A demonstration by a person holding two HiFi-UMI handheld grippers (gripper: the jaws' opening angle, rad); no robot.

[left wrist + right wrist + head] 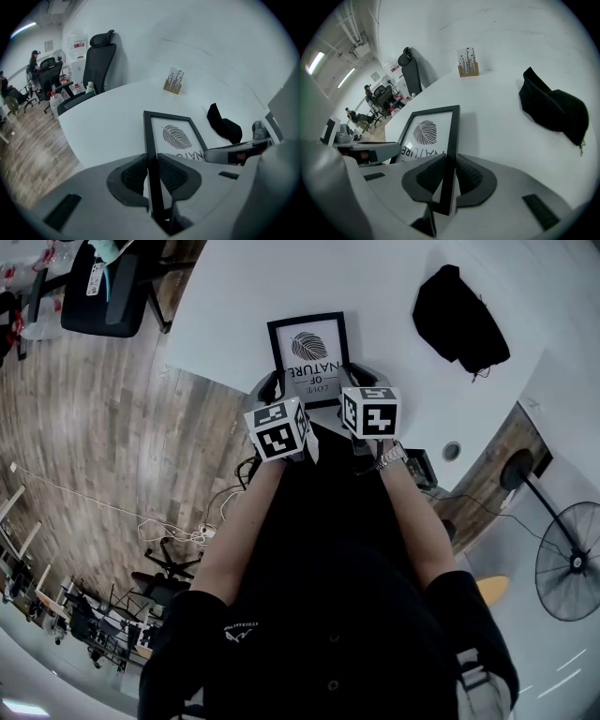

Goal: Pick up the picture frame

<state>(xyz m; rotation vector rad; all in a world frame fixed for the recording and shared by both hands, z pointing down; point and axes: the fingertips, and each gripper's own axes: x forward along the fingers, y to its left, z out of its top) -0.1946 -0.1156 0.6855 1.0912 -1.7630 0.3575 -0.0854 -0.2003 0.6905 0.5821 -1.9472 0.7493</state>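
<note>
The picture frame is black-edged, with a leaf print and lettering on white; it is over the near part of the white table. My left gripper is shut on the frame's left black edge, pads pressing either side. My right gripper is shut on the right edge of the frame the same way. In the head view both grippers flank the frame's near end, below their marker cubes. Each gripper view shows the other gripper at the frame's opposite side.
A black cloth bundle lies on the table to the right. A small card stand sits at the far edge. A black office chair stands by the table, with people and desks beyond. A floor fan stands at the right.
</note>
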